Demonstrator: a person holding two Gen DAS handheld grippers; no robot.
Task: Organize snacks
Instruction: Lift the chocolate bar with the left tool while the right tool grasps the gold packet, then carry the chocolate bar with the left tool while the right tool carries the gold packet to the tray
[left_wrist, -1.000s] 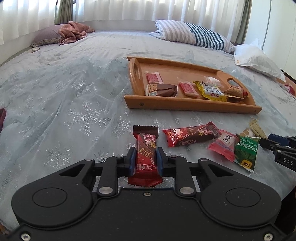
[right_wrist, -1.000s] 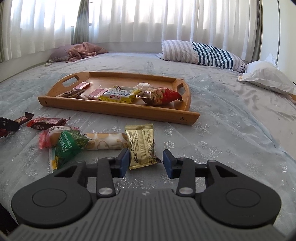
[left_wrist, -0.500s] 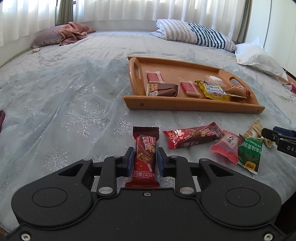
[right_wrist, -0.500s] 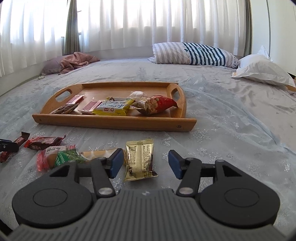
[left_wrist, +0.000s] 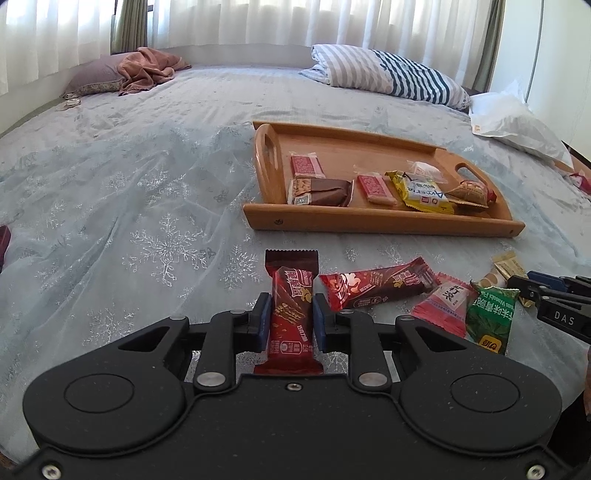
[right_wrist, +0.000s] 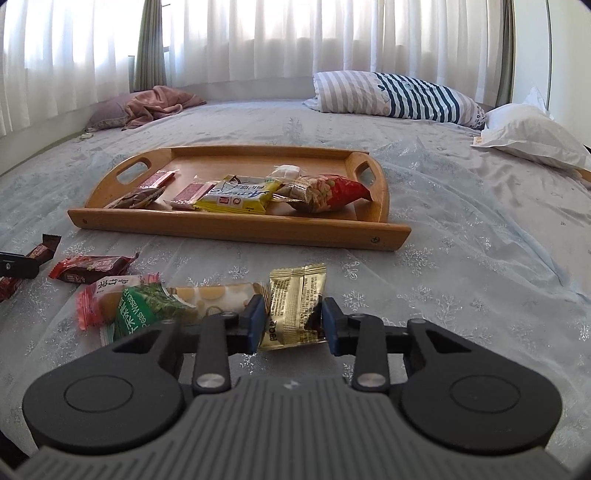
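Bed (left_wrist: 110, 192), snowflake-patterned cover. Wooden tray (left_wrist: 384, 221), loose snack packets (left_wrist: 373, 288), striped pillow (left_wrist: 391, 74), and white pillow (left_wrist: 517, 122) are borne.

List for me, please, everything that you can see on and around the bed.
Wooden tray: one, light brown, mid-bed.
Tray snacks: six; two pink-red, brown, yellow, whitish, red bag; inside the tray.
Red bar: one, on the bedspread before the tray.
Pink packet: one, beside the red bar.
Green packet: one, overlapping the pink packet.
Cream biscuit packet: one, beside the green packet.
Red-brown bar: one, in the left gripper.
Gold packet: one, in the right gripper.
Pillows: three; striped, white, mauve; far side.
Bedspread: one, pale blue, snowflakes.
Left gripper: black, shut on the red-brown bar.
Right gripper: grey-black, shut on the gold packet.
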